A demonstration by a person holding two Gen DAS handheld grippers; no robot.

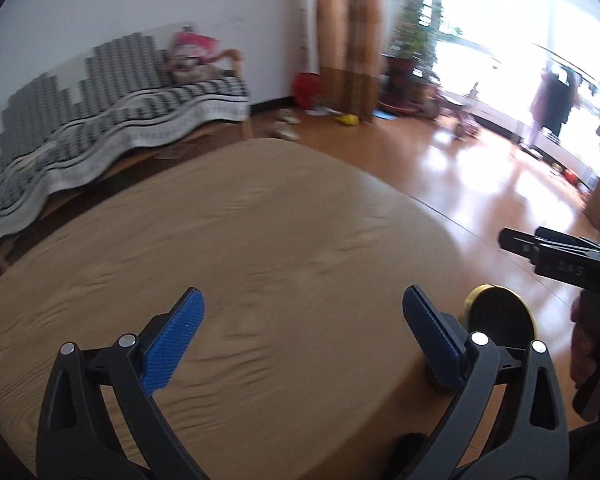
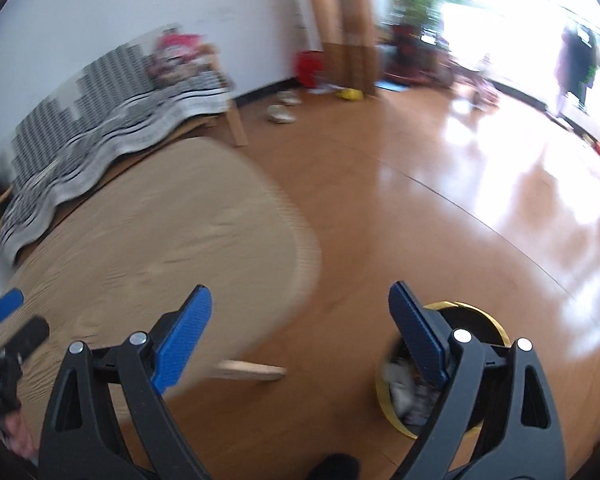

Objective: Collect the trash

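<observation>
Trash sits in 1 yellow-rimmed bin (image 2: 440, 368) on the floor beside the tabletop (image 1: 260, 240), low enough that you can drop things straight in. Your 2 tools, the left tool (image 1: 304, 340) and the right tool (image 2: 300, 336), both stand wide open with nothing between their pads. The tabletop looks bare, so collecting appears finished.

Window (image 1: 500, 20) glare, glossy floor (image 1: 460, 168), motion blur.

Home living room, blanket-draped sofa (image 1: 112, 116), curtain (image 1: 348, 36), potted plant (image 1: 412, 28), glossy wooden floor (image 1: 460, 168)
</observation>
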